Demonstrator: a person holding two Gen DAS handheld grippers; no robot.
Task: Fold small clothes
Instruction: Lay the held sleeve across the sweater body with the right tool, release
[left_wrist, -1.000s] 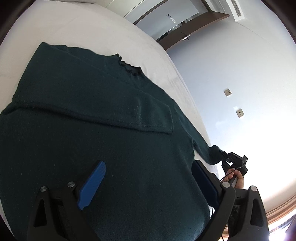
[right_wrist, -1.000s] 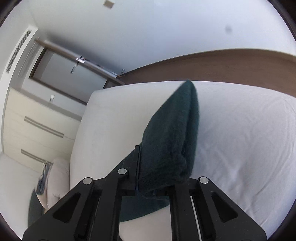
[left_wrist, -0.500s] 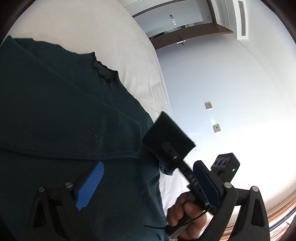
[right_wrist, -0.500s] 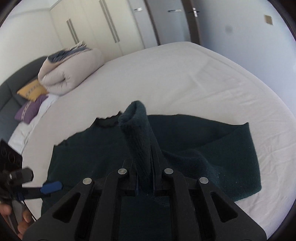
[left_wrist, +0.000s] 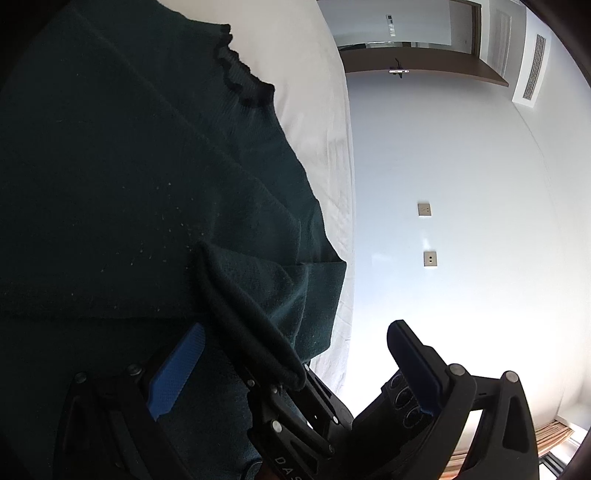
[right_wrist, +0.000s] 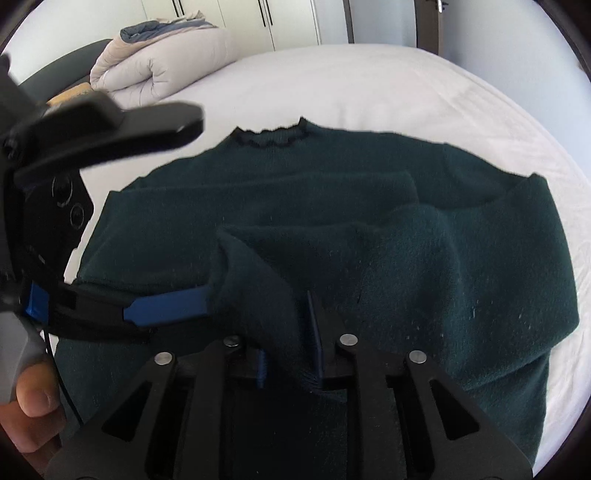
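Right wrist | right gripper (right_wrist: 288, 354) clamps sweater (right_wrist: 424, 258) cuff | left gripper (left_wrist: 295, 369) wide, beside cuff

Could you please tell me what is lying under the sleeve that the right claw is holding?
The sleeve in the right claw lies across the sweater front, over the other folded sleeve. The bed beneath is covered there.

White bed (right_wrist: 369, 85), rolled duvet (right_wrist: 162, 66) (wardrobe (right_wrist: 240, 18) behind).

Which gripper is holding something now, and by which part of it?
The right gripper is shut on the cuff end of the sweater's sleeve, carried over the sweater. The left gripper is open and holds nothing.
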